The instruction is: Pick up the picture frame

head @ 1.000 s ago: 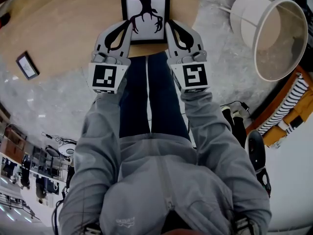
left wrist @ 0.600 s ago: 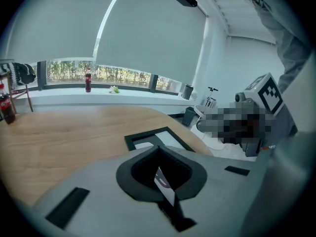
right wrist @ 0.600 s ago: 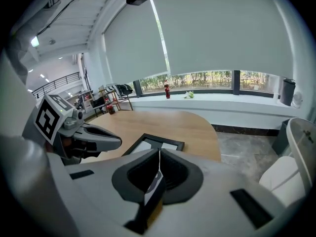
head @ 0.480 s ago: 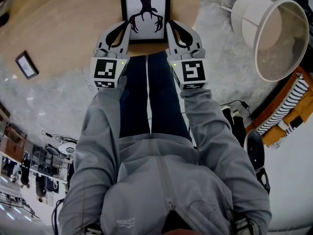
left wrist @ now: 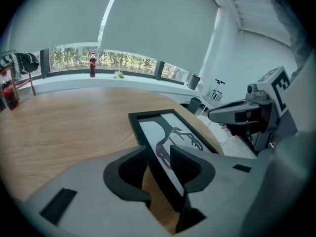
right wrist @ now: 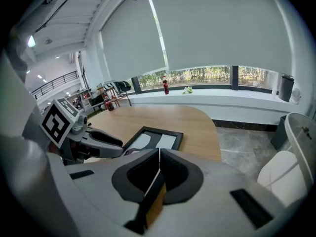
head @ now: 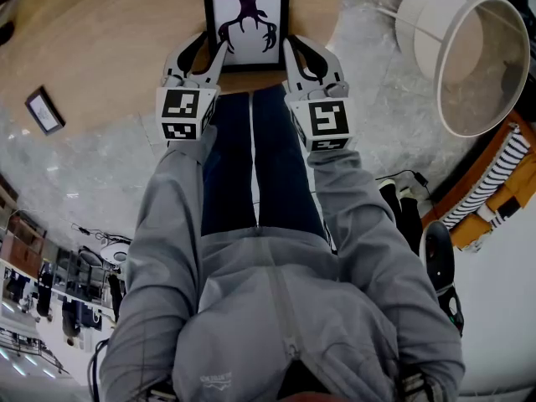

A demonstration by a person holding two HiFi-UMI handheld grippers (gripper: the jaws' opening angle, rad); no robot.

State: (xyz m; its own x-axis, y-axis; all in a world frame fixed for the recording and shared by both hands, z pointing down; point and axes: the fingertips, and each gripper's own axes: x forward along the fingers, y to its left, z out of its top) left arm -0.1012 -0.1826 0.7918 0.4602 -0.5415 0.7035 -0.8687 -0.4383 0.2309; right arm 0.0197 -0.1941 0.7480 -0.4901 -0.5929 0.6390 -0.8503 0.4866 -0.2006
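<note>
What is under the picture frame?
A light wooden table. The picture frame covers the wood right beneath it, so whether it lies flat cannot be told.

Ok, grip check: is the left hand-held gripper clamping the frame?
No, the left hand-held gripper just opened, jaws apart around the picture frame.

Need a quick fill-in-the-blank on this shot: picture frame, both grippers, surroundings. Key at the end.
1. The picture frame lies on the wooden ___.
2. The left gripper has its jaws ___, with the frame's edge between them.
3. The right gripper is ___ on the frame's opposite edge.
4. The white lampshade lies on the ___.

Missing words: table; open; shut; floor. Note: the left jaws have just been opening.
</note>
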